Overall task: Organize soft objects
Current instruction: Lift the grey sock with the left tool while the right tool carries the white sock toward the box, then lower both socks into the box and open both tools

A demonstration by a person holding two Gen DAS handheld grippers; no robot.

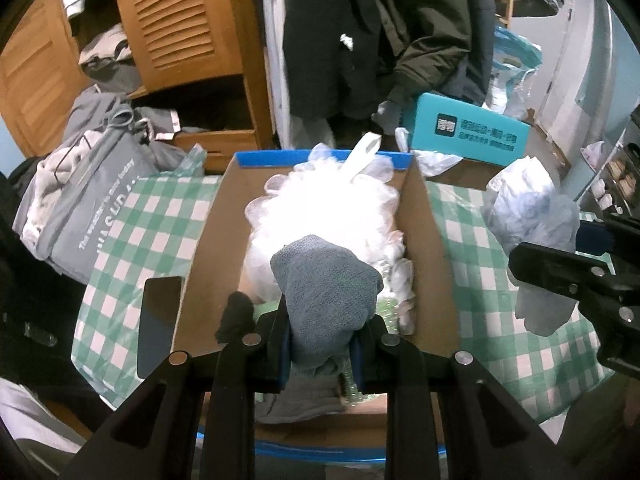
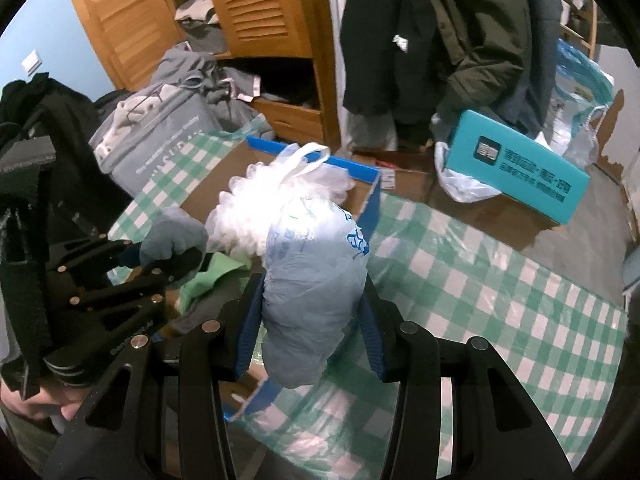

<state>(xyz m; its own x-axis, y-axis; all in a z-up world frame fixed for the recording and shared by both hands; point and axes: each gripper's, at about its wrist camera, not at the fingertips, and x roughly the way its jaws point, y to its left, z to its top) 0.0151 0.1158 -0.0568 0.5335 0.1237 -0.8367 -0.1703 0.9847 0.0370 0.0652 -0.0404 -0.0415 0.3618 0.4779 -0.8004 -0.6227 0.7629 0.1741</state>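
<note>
The left gripper [image 1: 326, 340] pinches a grey-blue cloth [image 1: 326, 284] over the cardboard box [image 1: 200, 264] while the right gripper [image 2: 312, 344] clamps a crumpled plastic bag [image 2: 316, 276] beside its rim, each best carried well inside, clear of the white bag [image 1: 320, 208], before letting go

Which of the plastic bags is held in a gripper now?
The pale blue plastic bag, clamped in the right gripper; the white bag lies in the cardboard box.
</note>
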